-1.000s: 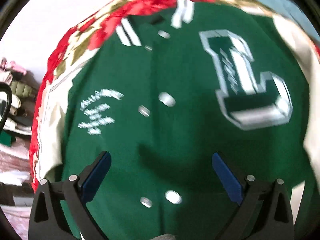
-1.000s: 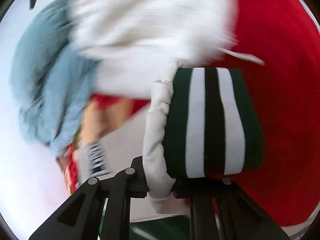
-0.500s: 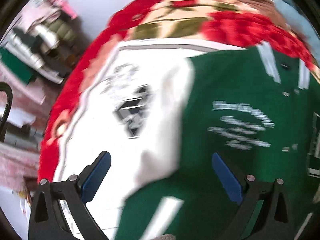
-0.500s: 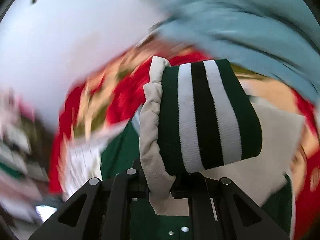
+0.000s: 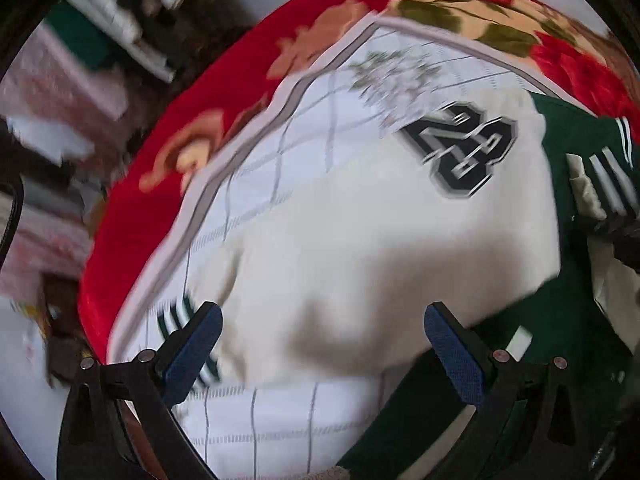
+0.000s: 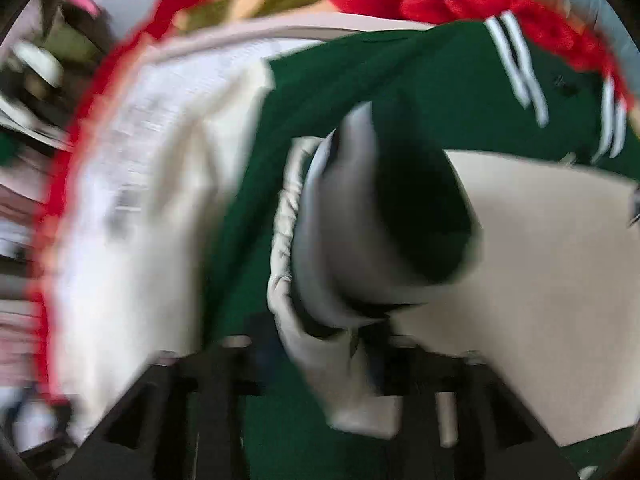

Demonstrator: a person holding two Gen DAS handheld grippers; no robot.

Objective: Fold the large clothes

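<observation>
The green varsity jacket with cream sleeves (image 5: 400,248) lies spread on a white checked sheet (image 5: 280,412) over a red floral blanket (image 5: 224,92). Its striped green-and-white cuff (image 6: 384,220) sits in front of the right gripper (image 6: 320,344), whose jaws have just been opening; the blur hides whether the cuff is free. The left gripper (image 5: 322,346) hangs above the numbered sleeve, jaws wide apart and empty. The sleeve-folding step seems in hand; next, the left gripper probably must take this sleeve.
</observation>
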